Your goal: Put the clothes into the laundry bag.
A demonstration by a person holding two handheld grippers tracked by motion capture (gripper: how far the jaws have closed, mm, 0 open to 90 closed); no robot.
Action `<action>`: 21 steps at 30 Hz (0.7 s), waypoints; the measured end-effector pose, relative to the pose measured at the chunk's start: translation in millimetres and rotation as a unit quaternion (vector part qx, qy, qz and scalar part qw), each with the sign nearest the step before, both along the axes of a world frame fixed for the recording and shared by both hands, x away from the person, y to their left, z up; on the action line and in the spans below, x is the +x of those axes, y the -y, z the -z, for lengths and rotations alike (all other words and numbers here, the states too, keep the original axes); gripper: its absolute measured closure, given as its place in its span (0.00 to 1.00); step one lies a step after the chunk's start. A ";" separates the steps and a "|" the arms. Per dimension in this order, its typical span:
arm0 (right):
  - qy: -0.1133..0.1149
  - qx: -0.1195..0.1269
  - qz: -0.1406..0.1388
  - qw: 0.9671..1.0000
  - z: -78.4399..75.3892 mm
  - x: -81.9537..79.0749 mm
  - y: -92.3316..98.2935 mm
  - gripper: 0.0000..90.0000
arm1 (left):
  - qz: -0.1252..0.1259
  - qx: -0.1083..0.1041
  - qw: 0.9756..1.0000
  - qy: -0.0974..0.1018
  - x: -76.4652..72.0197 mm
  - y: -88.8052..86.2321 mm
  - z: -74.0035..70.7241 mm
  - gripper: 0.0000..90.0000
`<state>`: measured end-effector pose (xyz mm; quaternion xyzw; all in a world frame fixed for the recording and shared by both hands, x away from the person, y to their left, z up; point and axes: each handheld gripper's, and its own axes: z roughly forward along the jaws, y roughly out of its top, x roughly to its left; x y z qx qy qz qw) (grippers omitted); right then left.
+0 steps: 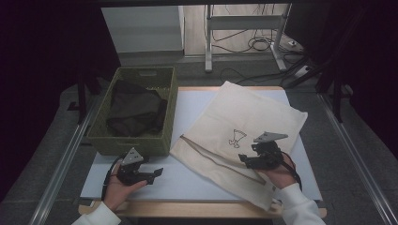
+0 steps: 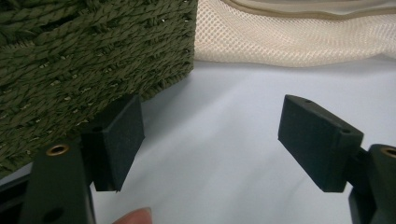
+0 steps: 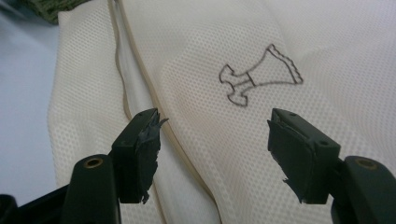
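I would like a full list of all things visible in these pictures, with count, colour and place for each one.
Woven rectangular basket: one, olive green, on the left part of the table.
Crumpled dark cloth: one, dark brown, inside the basket.
Flat mesh fabric bag with a small drawn figure: one, cream, on the right part of the table, lying apart from the basket.
Table with a pale top and wooden edge: one, light blue-grey, under everything.
Metal frame with cables: one, grey, on the floor behind the table.
Left claw: one, black, open, just in front of the basket.
Right claw: one, black, open, over the bag.
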<state>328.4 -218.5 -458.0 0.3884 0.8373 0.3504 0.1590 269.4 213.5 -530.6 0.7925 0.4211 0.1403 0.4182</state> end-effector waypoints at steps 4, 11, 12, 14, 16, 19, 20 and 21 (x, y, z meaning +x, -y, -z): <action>-0.006 0.000 -0.010 1.000 -2.9 7.3 -13.0 0.38 | 0.000 0.002 1.000 0.000 0.1 0.2 0.3 0.25; -0.011 -0.014 -0.029 0.999 -2.9 15.9 -33.8 0.39 | 0.000 0.005 1.000 0.000 0.7 0.0 1.3 0.25; -0.014 -0.016 -0.030 0.999 -2.5 16.3 -36.2 0.40 | 0.000 0.006 1.000 0.000 0.8 0.2 1.5 0.25; -0.017 -0.016 -0.038 0.999 -0.5 18.1 -40.0 0.42 | 0.000 0.007 1.000 0.000 0.8 0.3 1.6 0.25; -0.023 -0.017 -0.041 0.999 2.0 19.2 -43.4 0.44 | 0.000 0.007 1.000 0.000 0.8 0.3 1.6 0.25; -0.030 -0.019 -0.046 0.998 8.0 21.3 -46.6 0.48 | 0.000 0.007 1.000 0.000 0.7 0.0 1.4 0.25; -0.035 -0.021 -0.048 0.998 9.9 22.0 -47.3 0.49 | 0.000 0.007 1.000 0.000 0.7 0.1 1.4 0.25; -0.037 -0.024 -0.049 0.998 11.8 22.7 -47.8 0.50 | 0.000 0.007 1.000 0.000 0.7 0.3 1.5 0.25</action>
